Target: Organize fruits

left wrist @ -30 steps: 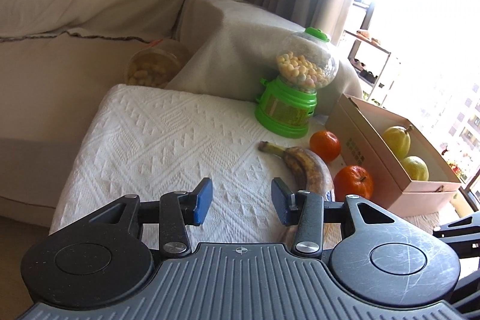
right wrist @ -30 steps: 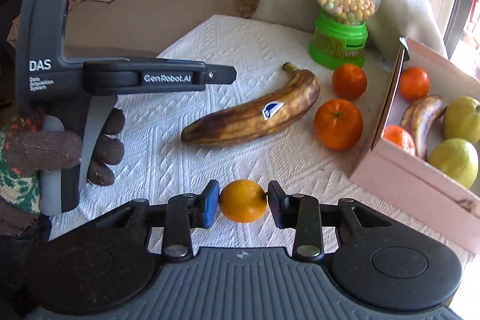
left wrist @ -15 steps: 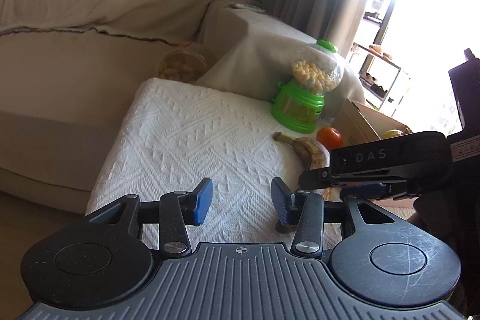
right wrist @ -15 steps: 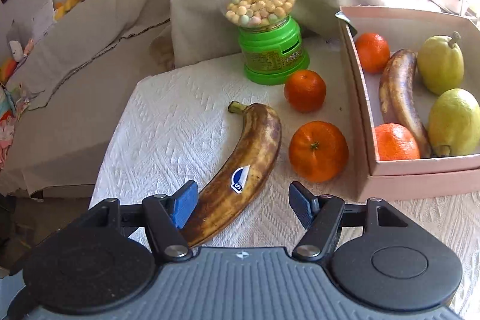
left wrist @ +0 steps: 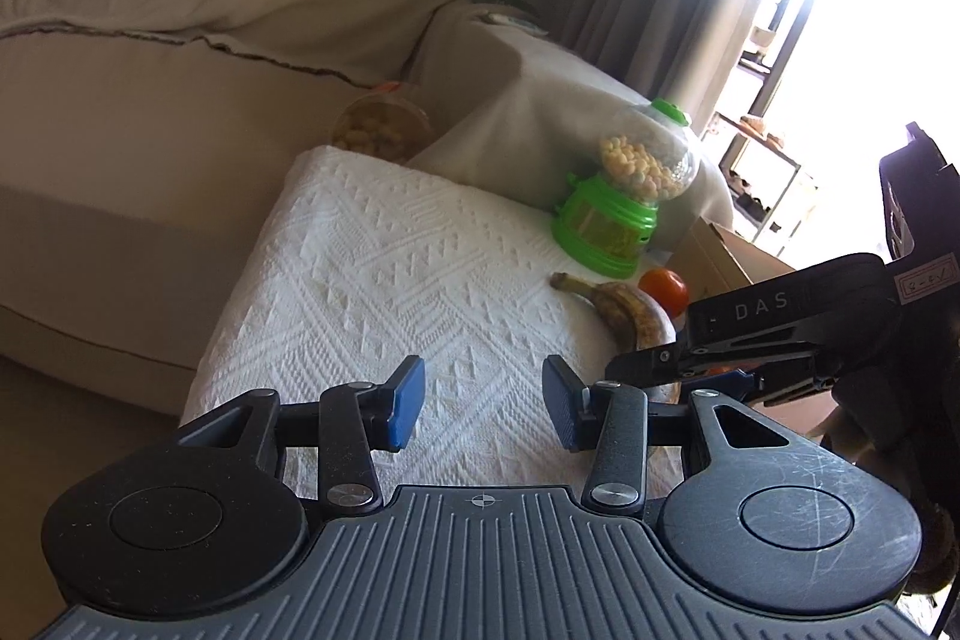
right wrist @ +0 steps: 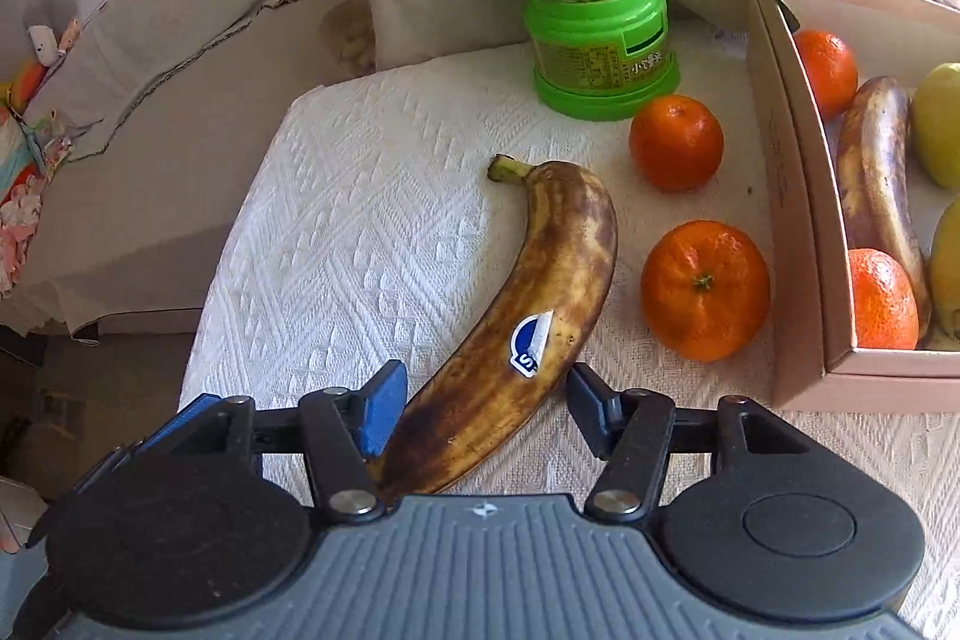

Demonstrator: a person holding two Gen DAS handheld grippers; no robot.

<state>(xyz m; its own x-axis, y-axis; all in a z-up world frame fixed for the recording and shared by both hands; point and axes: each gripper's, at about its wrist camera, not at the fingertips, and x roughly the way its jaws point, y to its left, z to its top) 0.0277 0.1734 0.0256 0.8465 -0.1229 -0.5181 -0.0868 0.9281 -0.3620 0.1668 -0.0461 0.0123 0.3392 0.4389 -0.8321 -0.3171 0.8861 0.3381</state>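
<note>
Box (right wrist: 798, 280) contents — right wrist only

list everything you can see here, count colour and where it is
banana: 1 loose, brown-spotted yellow with a blue sticker, on the white cloth, lower end between the right tool's fingers
oranges: 2 loose, orange, on the cloth between banana and box
box: 1, pink card, right of the cloth; holds 2 oranges, 1 brown banana, yellow-green fruit cut off by the frame edge
candy dispenser: 1, green base, clear globe, at the cloth's far edge
white cloth: 1, textured, covering the table
sofa: beige cover, behind
left tool: open, empty, over bare cloth
right tool: closing around the banana
</note>
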